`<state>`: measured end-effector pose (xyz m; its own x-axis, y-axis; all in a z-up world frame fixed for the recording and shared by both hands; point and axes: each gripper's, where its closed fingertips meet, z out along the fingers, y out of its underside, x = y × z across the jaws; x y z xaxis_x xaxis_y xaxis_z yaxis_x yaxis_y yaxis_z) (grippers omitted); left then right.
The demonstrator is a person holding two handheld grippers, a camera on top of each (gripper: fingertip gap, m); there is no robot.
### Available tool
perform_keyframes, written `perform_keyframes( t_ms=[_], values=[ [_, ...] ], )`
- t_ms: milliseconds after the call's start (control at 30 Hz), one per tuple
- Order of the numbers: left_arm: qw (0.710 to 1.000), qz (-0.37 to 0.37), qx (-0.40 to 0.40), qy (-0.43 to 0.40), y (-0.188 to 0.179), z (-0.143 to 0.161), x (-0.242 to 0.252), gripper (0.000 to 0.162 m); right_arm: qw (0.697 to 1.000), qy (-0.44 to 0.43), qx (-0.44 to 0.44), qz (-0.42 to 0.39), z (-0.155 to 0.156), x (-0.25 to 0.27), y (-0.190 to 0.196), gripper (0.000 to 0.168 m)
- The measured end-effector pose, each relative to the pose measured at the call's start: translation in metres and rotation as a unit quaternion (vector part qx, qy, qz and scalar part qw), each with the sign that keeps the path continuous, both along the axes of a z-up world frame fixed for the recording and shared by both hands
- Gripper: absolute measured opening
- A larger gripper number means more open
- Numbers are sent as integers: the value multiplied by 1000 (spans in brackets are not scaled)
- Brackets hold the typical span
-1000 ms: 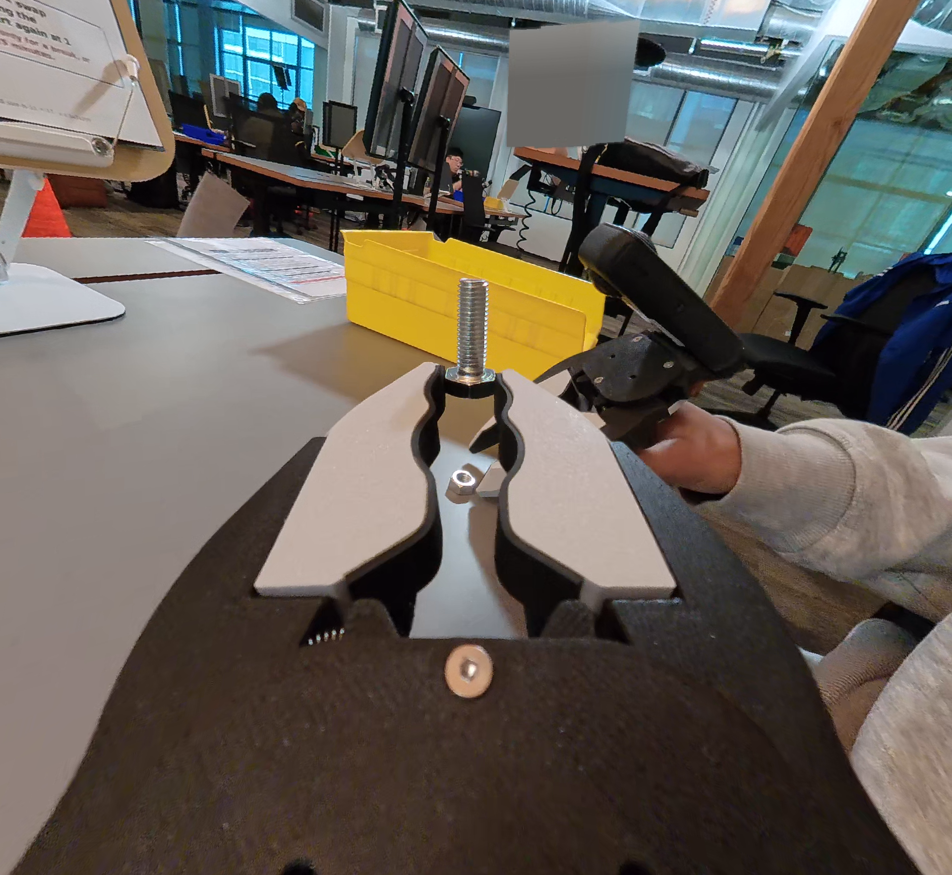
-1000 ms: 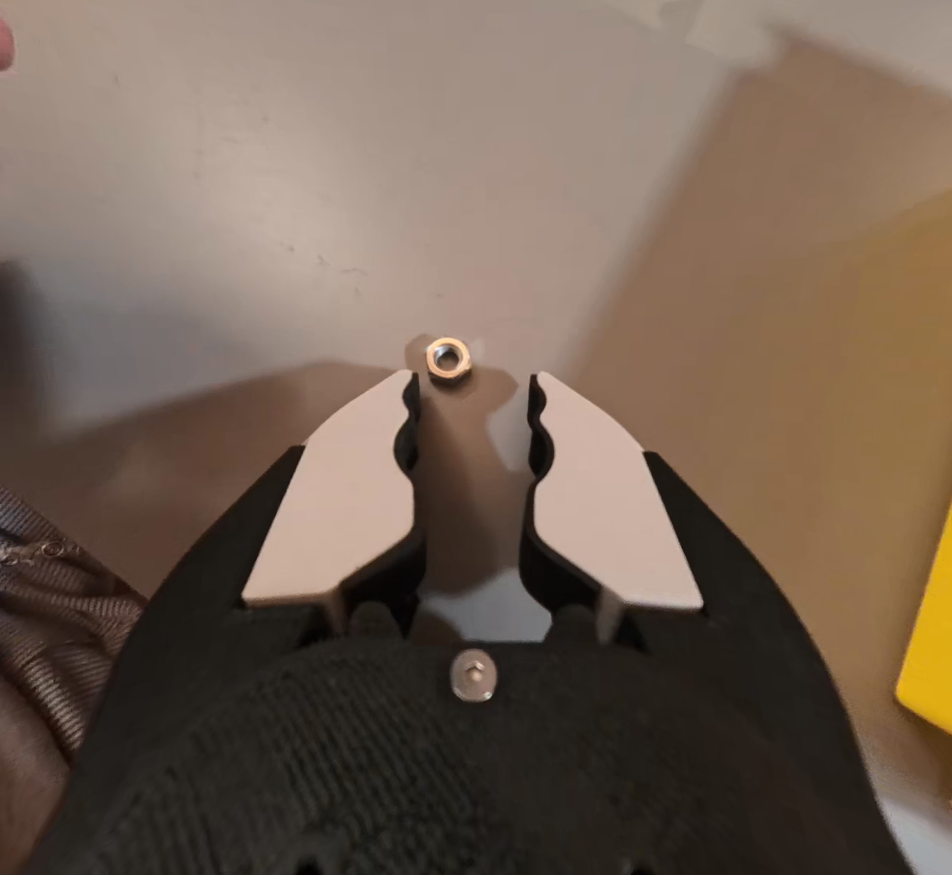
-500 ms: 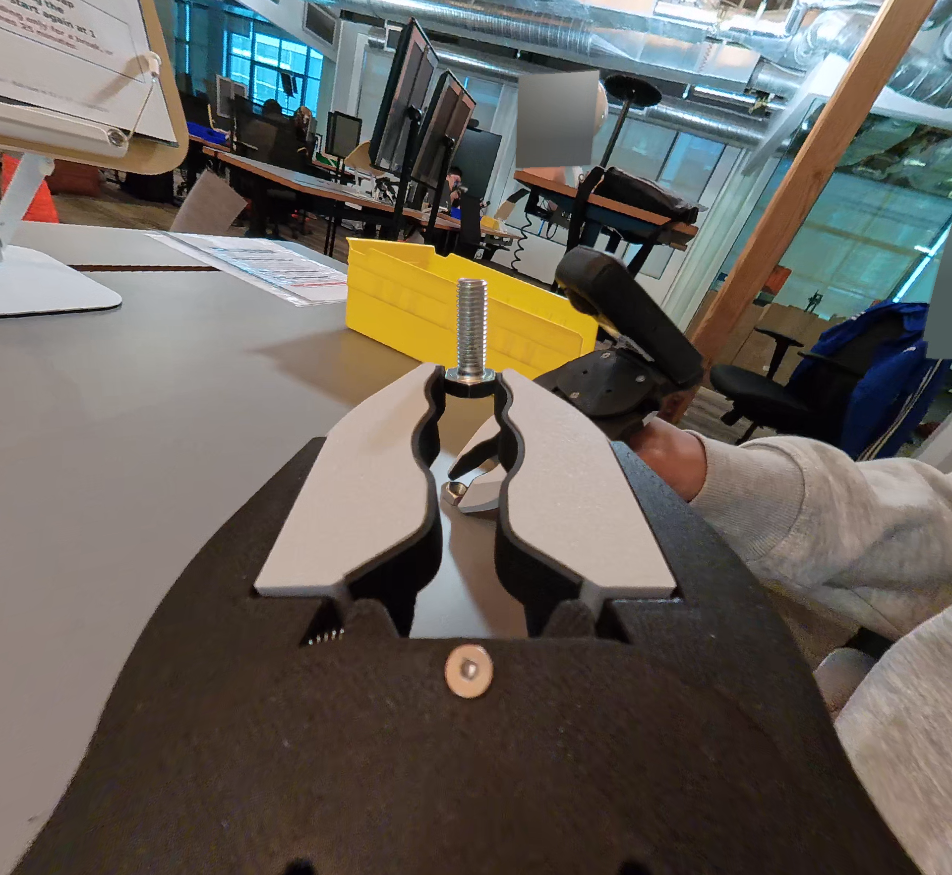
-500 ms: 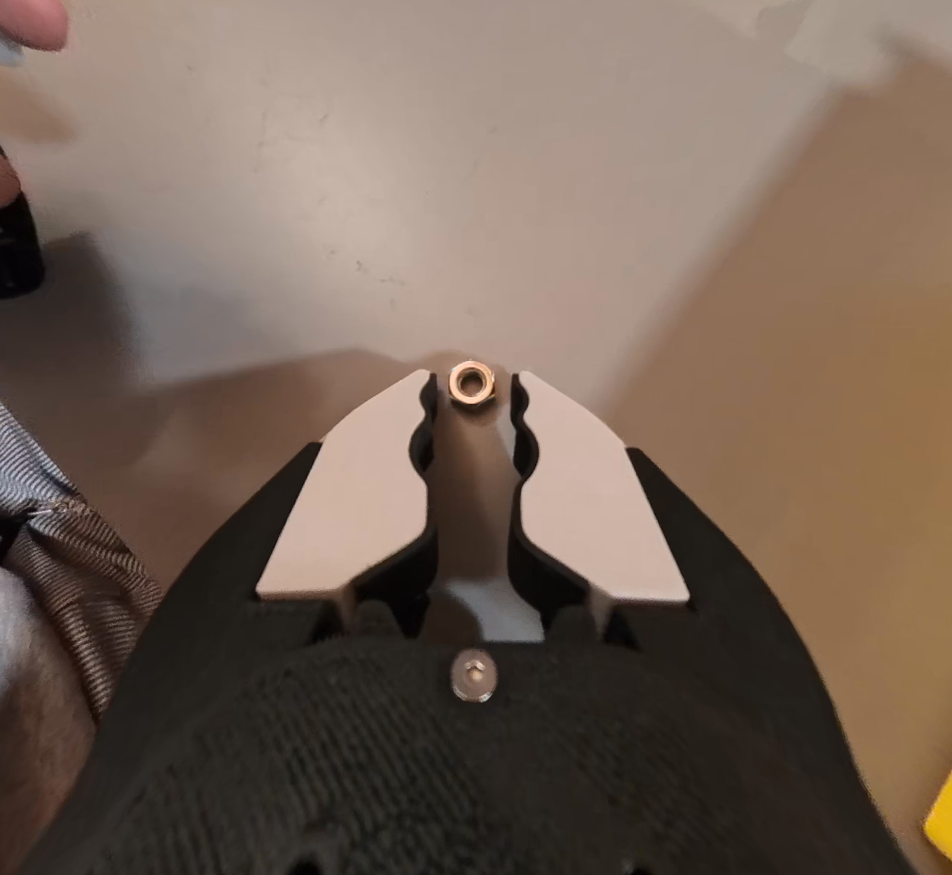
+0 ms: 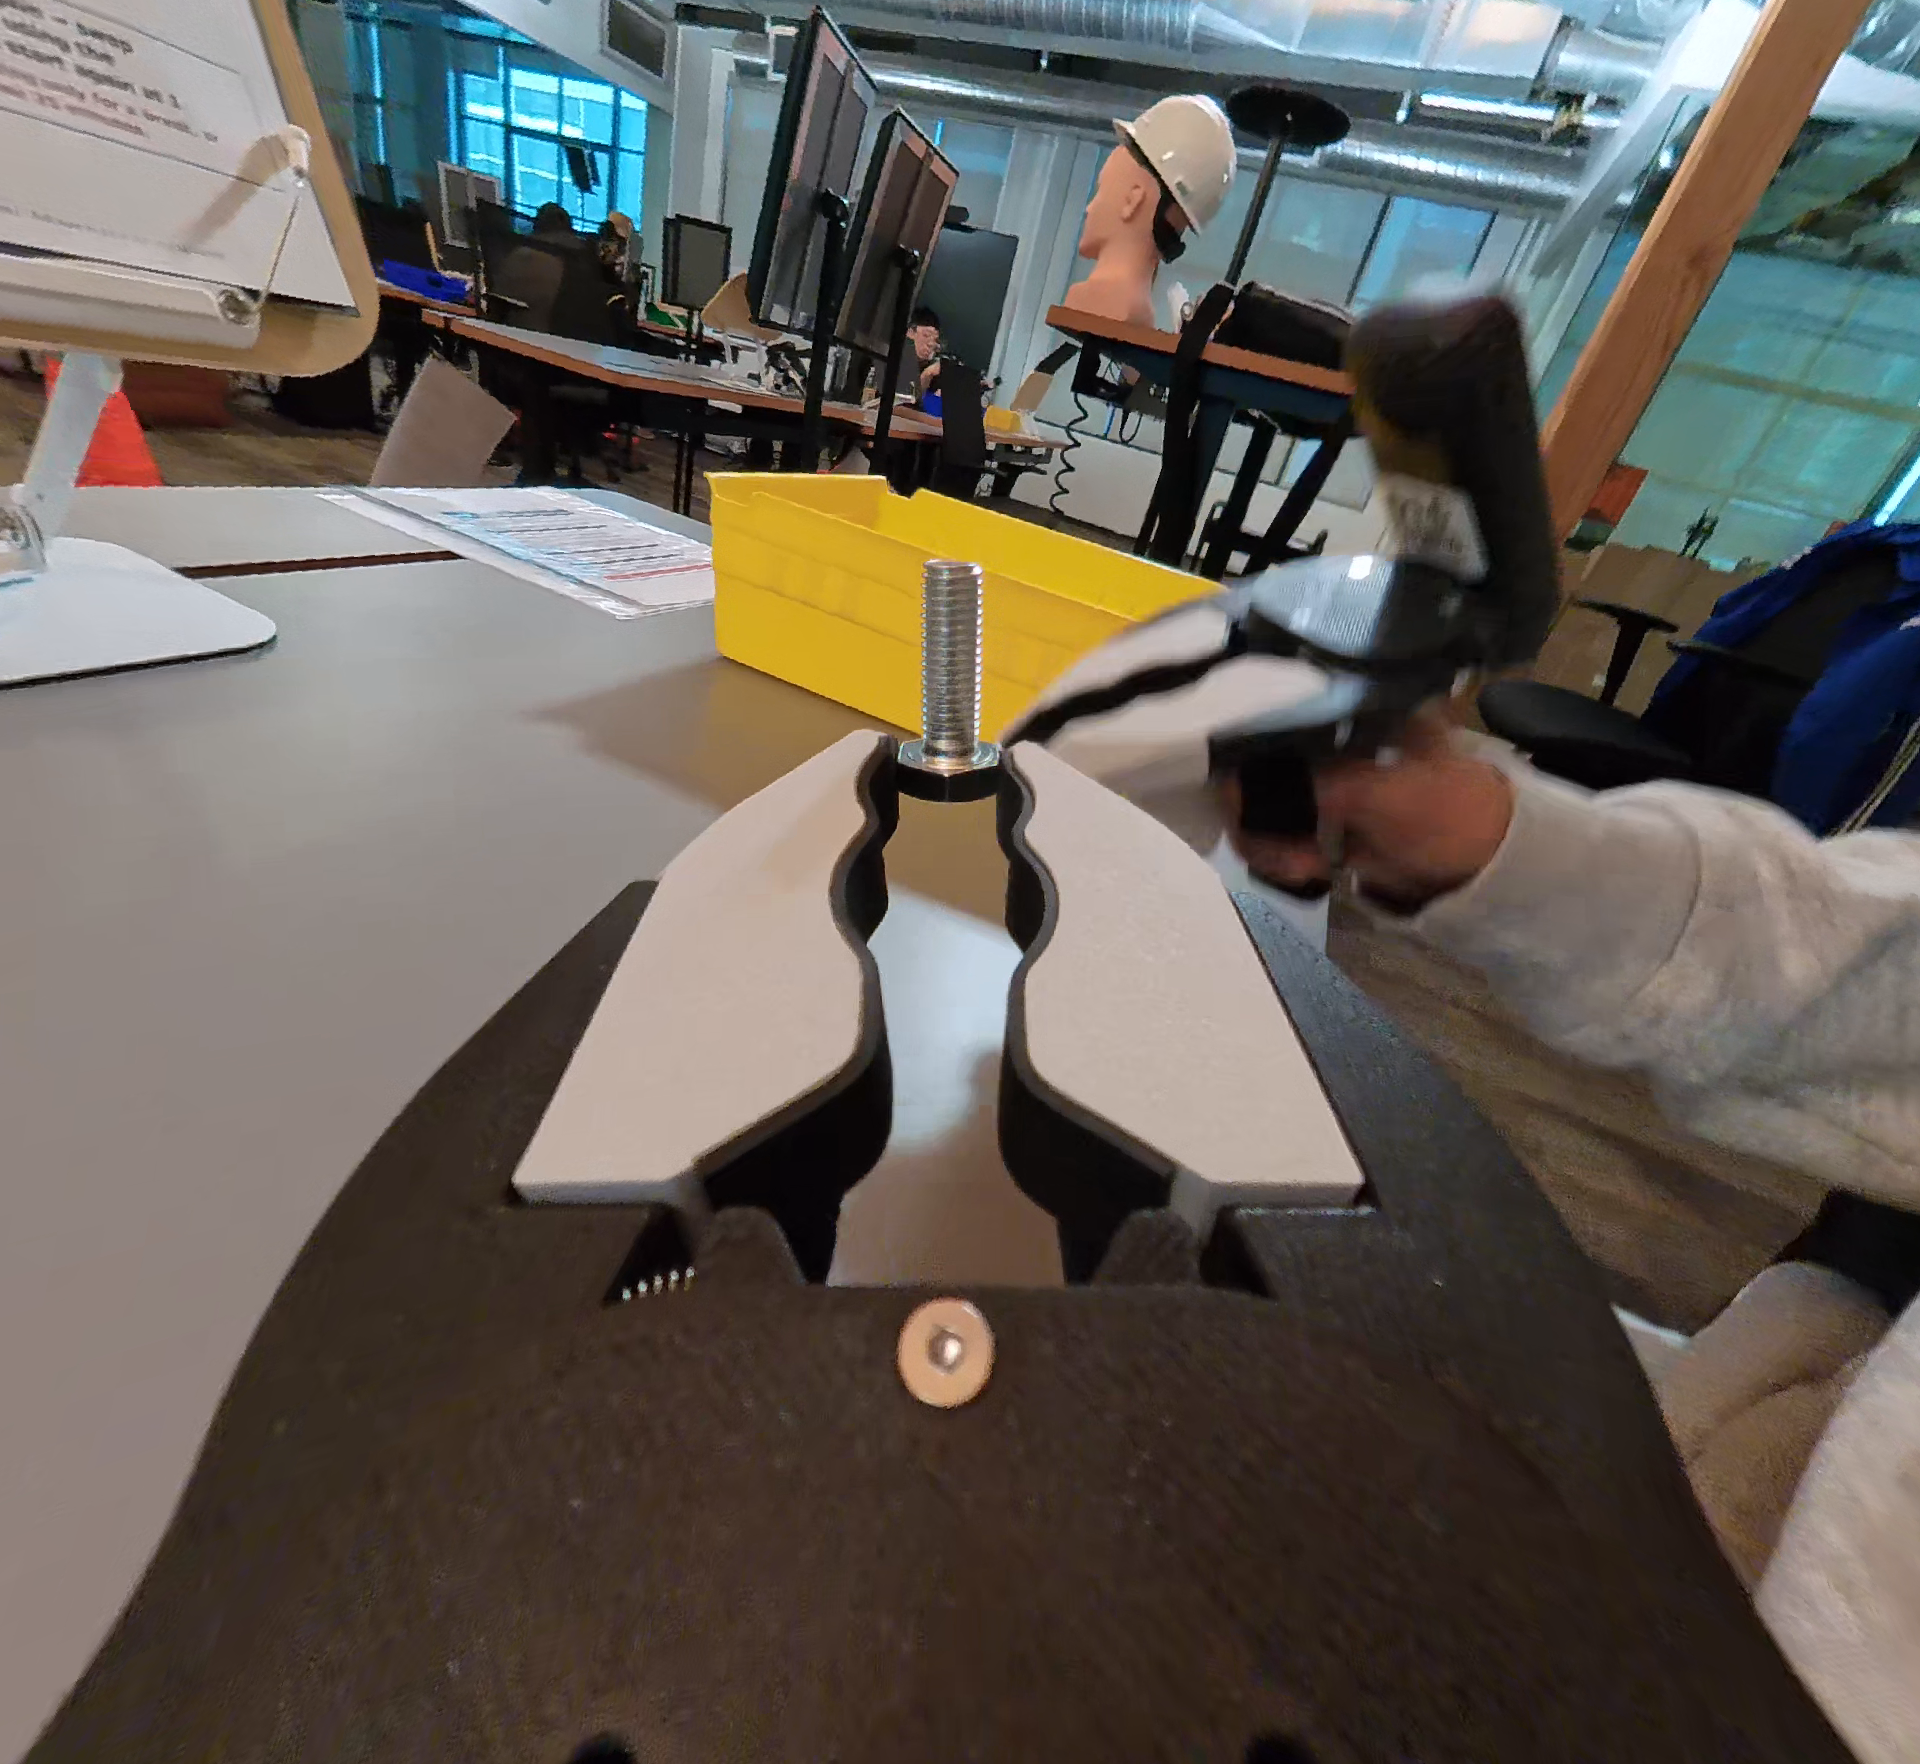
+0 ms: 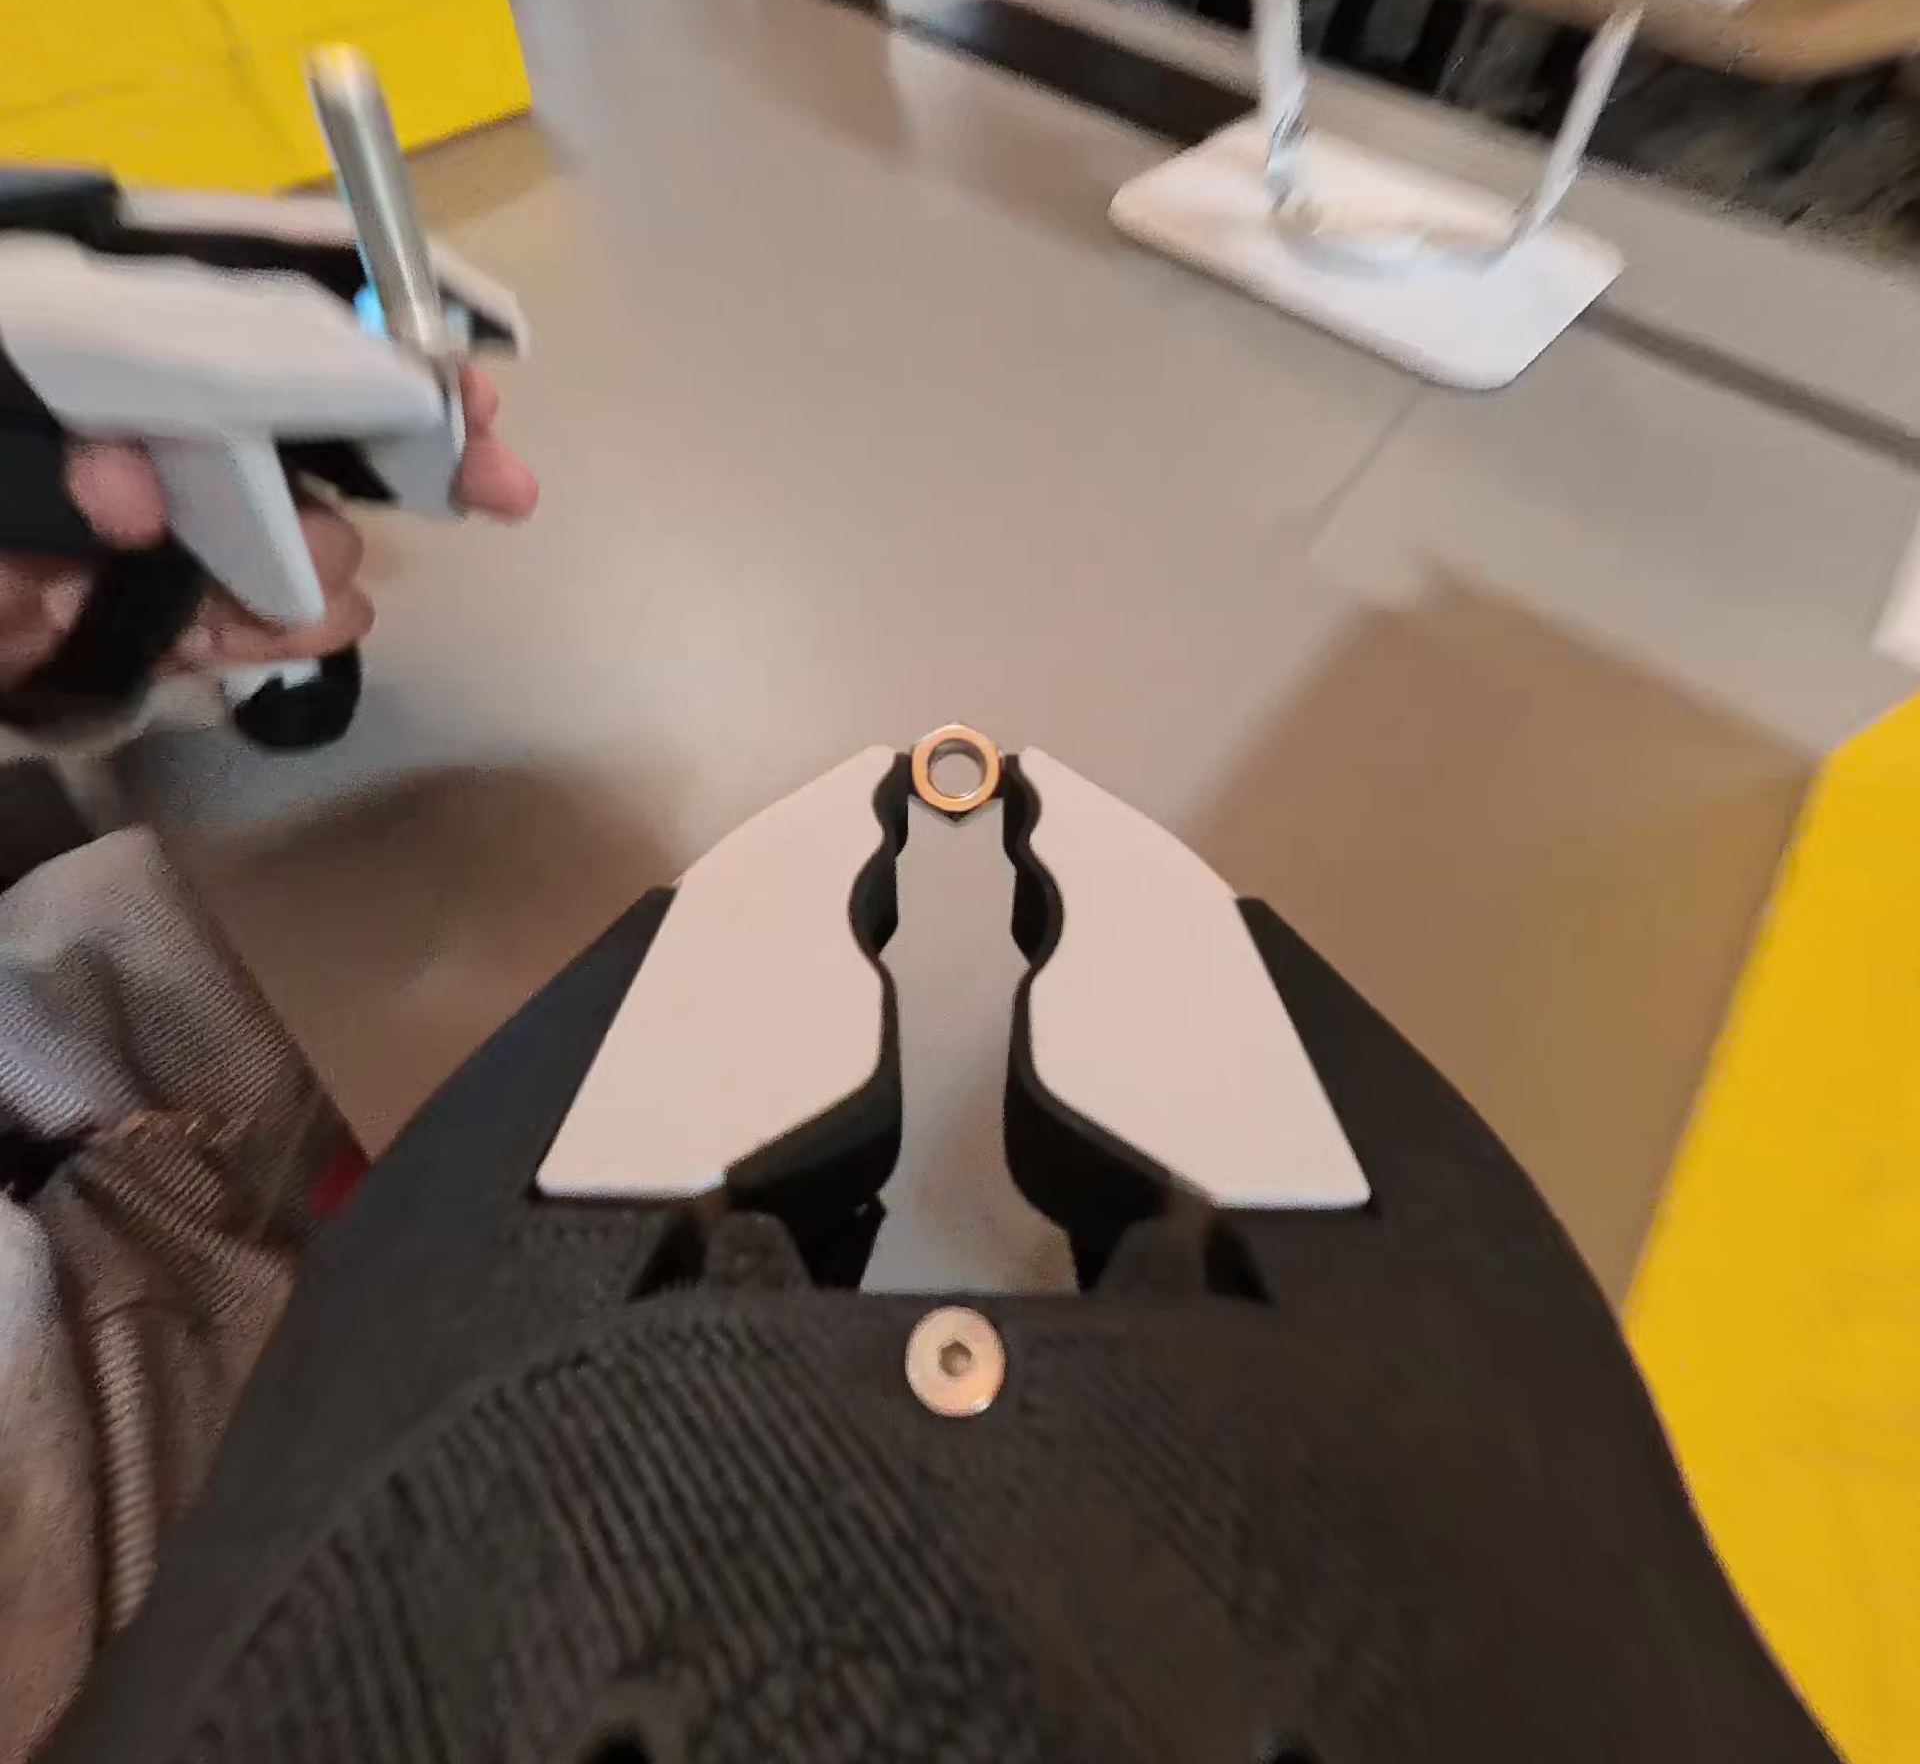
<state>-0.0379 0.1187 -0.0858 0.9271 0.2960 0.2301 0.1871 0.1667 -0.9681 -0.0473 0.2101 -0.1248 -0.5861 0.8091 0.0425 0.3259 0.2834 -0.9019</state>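
The left hand-held gripper is closed on the hexagonal head of a steel bolt, pinched between its fingertips; the threaded shank stands upright above them. Beyond the bolt, a yellow bin sits on the grey worktop, and a white document stand rests at the far left beside a laminated sheet.

The right hand-held gripper is closed on a small hex nut, held at the very tips with its hole facing the camera. In the left wrist view this gripper appears blurred, just right of the bolt and above the worktop, gripped by a hand in a grey sleeve.
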Motion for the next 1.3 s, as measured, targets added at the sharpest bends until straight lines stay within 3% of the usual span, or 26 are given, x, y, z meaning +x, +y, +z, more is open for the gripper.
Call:
perform_keyframes(
  t_ms=[33,167,300,367,500,667,800,933,1100,1300],
  values=[
    [1000,-1,-8,11,1,-1,2,18,1000,23,5,-5,24,-4,5,18],
    [999,3,-22,48,4,-1,5,19,995,82,-30,48,140,-6,-9,17],
    [992,82,89,43,-3,25,-27,18,984,96,-90,118,194,0,-58,17],
    [988,100,116,35,-2,34,-39,18,985,88,-67,136,187,3,-75,17],
    [992,70,7,103,8,13,-29,19,986,93,26,136,161,10,-76,17],
    [997,-19,17,78,8,22,-4,19,981,43,37,186,119,12,-77,17],
    [993,4,-38,108,8,5,-9,19,978,12,-2,209,113,12,-89,17],
    [995,3,-30,90,8,8,-9,19,979,-2,70,192,87,6,-84,17],
    [995,2,-45,91,11,4,-7,19,977,-16,34,208,87,9,-94,17],
    [994,5,-55,97,13,2,-7,19,975,-27,61,211,79,9,-94,17]
  ],
)
